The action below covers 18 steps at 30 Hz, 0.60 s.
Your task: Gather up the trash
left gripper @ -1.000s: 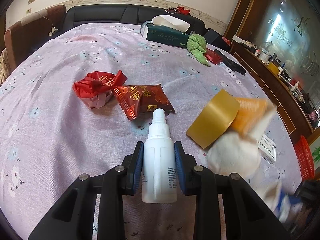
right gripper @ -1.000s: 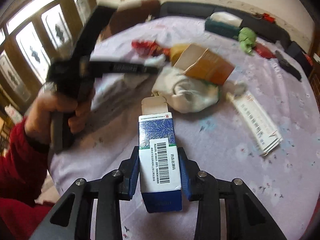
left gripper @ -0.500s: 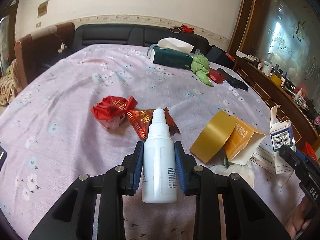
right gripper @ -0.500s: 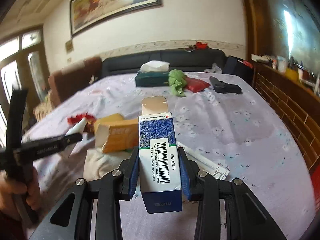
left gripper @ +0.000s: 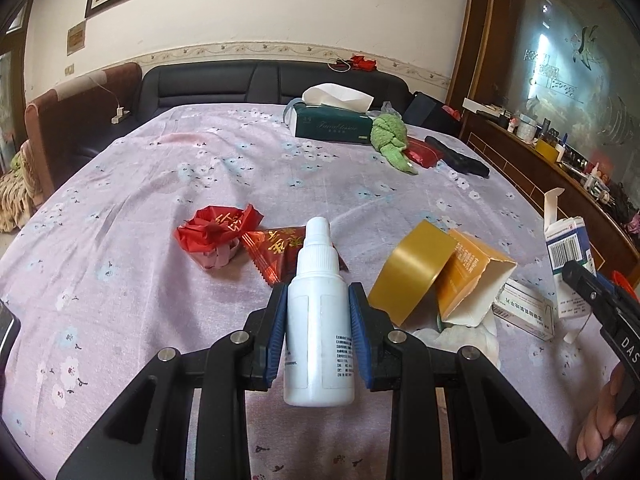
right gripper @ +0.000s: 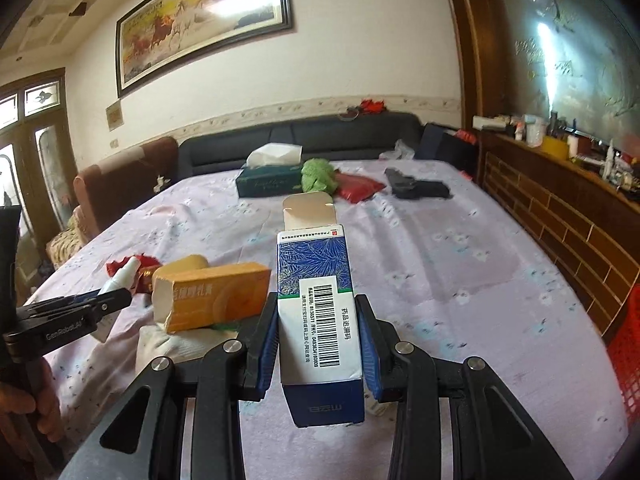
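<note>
— What's each hand got?

— The left gripper (left gripper: pixel 318 334) is clamped on a white bottle (left gripper: pixel 318 320), low centre of its frame, nozzle pointing away, blue pads square on the bottle's flat sides. The right gripper (right gripper: pixel 318 344) pinches a blue box (right gripper: pixel 318 320) the same way, low centre, barcode facing up and top flap open.

— Why hold them up like that?

— Both look lifted off the table (left gripper: pixel 160 200), I'd say so they can be carried out together. A red basket (right gripper: pixel 628 352) shows at the right edge of the right view; that may be where they go, but I can't be sure.

— And what's left?

— Just past the bottle, mid-frame, lie a crumpled red wrapper (left gripper: pixel 218 236) and a red packet (left gripper: pixel 276 252), touching. Right of centre a torn orange box (left gripper: pixel 468 276) leans with its gold flap up, resting on a white rag (left gripper: pixel 460 336). A flat white carton (left gripper: pixel 524 310) sits beside it.

— The far stuff?

— Tissue box (left gripper: pixel 332 124), green cloth (left gripper: pixel 390 140), upper centre. Probably not trash.
</note>
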Each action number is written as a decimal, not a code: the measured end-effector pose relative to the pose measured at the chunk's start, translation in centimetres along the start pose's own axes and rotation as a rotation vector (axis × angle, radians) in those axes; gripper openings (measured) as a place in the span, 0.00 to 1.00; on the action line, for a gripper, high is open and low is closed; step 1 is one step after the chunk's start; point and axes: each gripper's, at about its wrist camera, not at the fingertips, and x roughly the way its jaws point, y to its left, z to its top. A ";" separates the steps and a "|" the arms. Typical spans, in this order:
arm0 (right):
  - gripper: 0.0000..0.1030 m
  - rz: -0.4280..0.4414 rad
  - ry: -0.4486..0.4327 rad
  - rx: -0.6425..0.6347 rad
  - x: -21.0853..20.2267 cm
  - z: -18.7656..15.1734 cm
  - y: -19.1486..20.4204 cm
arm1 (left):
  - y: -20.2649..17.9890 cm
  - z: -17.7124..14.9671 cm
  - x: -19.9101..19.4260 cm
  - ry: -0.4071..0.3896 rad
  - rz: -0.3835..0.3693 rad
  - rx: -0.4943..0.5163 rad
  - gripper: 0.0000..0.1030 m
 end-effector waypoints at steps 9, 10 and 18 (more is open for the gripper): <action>0.37 -0.019 0.008 0.004 0.2 0.1 -0.4 | -0.1 -0.1 -0.3 -0.010 -0.004 0.009 0.28; 0.37 -0.019 0.009 0.003 0.2 0.2 -0.4 | -0.2 -0.1 -0.3 -0.011 -0.003 0.008 0.28; 0.37 -0.018 0.014 0.000 0.3 0.2 -0.4 | -0.3 0.0 -0.4 -0.013 0.001 0.011 0.28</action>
